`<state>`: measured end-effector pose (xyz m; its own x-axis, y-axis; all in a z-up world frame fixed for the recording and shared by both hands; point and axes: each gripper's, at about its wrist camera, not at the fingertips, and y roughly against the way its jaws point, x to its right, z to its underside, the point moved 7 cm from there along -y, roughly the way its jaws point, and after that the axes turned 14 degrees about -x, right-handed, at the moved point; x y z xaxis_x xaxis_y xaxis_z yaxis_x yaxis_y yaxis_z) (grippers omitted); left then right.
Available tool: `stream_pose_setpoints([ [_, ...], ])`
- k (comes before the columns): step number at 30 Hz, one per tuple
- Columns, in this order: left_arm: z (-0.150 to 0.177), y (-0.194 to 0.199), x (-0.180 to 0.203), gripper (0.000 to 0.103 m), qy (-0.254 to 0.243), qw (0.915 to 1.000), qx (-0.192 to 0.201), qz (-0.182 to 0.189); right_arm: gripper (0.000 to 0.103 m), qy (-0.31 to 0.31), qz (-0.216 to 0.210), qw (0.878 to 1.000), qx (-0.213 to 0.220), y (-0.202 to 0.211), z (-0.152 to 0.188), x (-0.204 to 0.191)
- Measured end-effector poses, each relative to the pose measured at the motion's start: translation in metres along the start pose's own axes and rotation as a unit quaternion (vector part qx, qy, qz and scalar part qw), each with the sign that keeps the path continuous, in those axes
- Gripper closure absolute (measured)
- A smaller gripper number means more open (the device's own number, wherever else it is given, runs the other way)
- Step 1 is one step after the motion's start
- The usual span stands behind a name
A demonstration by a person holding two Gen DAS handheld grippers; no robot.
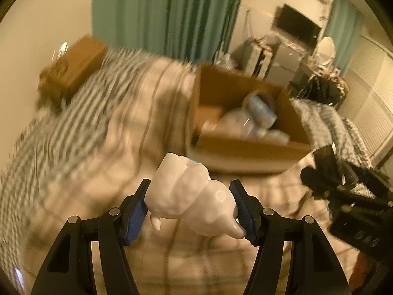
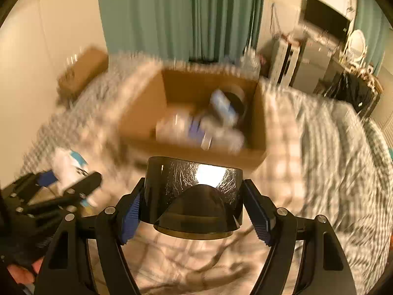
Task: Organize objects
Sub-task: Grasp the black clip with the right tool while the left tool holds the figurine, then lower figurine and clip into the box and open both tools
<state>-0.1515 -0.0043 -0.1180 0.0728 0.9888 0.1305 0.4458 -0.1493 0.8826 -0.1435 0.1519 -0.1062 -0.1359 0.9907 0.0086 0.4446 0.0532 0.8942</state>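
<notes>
L gripper (image 1: 191, 205): black two-finger tongs w/ blue pads, closing partway on a glossy white lumpy ceramic figurine (image 1: 191, 196); pads pressing both its sides, jaws standing about figurine-width apart.
White figurine: sitting between L pads, raised over the bed, tilted, pointed bits hanging toward camera; also showing in R view (image 2: 67, 169) w/ a blue-white patch, blurred.
R gripper (image 2: 192, 206): same black tongs w/ blue pads, gripping a dark smoky translucent plastic cup-shaped piece (image 2: 194, 196); jaws spread wide, pads touching its two sides.
Dark piece: hanging over bedding, just in front of the box's near wall; bright light glare and fine scratches showing on its surface.
Each gripper in other's view: R one appearing at right edge of L view (image 1: 343, 184); L one at lower left of R view (image 2: 61, 186); a bit of the person's skin showing at bottom left, R view.
Bed cover (image 1: 98, 135): checked beige blanket plus grey-white striped bedding, lying under both grippers; heavy motion blur.
Open brown cardboard box (image 2: 260, 127): sitting on the bed beyond both grippers, holding pale wrapped items w/ blue patches and a dark round thing; contents too blurred to ID.
Smaller brown cardboard box (image 1: 78, 61): lying at far left end of bed, well apart from the open box.
Background: teal curtains (image 2: 176, 17) hanging behind bed; black flat TV (image 2: 326, 22) on far right wall above cluttered furniture.
</notes>
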Motion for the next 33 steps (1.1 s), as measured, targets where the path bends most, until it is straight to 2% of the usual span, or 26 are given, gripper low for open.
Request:
stream_pose_setpoints([
  [9,-0.101,0.069,0.049,0.037,-0.046,0.9944,0.094,0.014,0.028,-0.006,0.007,0.994,0.112,0.106,-0.106,0.027],
  [12,-0.13,0.076,0.065,0.037,-0.063,0.9906,0.121,0.009,0.028,-0.011,0.001,0.992,0.129,0.119,-0.132,0.034],
  [14,-0.141,0.071,0.072,0.037,-0.071,0.9896,0.124,0.011,0.028,-0.017,-0.006,0.991,0.134,0.117,-0.145,0.038],
  [17,-0.149,0.051,0.077,0.037,-0.073,0.9905,0.115,0.017,0.028,-0.029,-0.019,0.99,0.135,0.104,-0.154,0.044],
  [21,-0.155,0.013,0.079,0.037,-0.078,0.9917,0.101,0.015,0.028,-0.044,-0.035,0.991,0.118,0.067,-0.158,0.056],
  [24,-0.153,-0.015,0.079,0.037,-0.08,0.9932,0.084,0.009,0.028,-0.059,-0.044,0.993,0.091,0.024,-0.157,0.065],
  [28,-0.153,-0.058,0.073,0.037,-0.07,0.9958,0.056,0.02,0.028,-0.072,-0.049,0.995,0.054,-0.025,-0.149,0.078],
  [33,-0.148,-0.1,0.071,0.037,-0.071,0.9971,0.023,0.013,0.028,-0.078,-0.055,0.995,0.021,-0.07,-0.142,0.086],
])
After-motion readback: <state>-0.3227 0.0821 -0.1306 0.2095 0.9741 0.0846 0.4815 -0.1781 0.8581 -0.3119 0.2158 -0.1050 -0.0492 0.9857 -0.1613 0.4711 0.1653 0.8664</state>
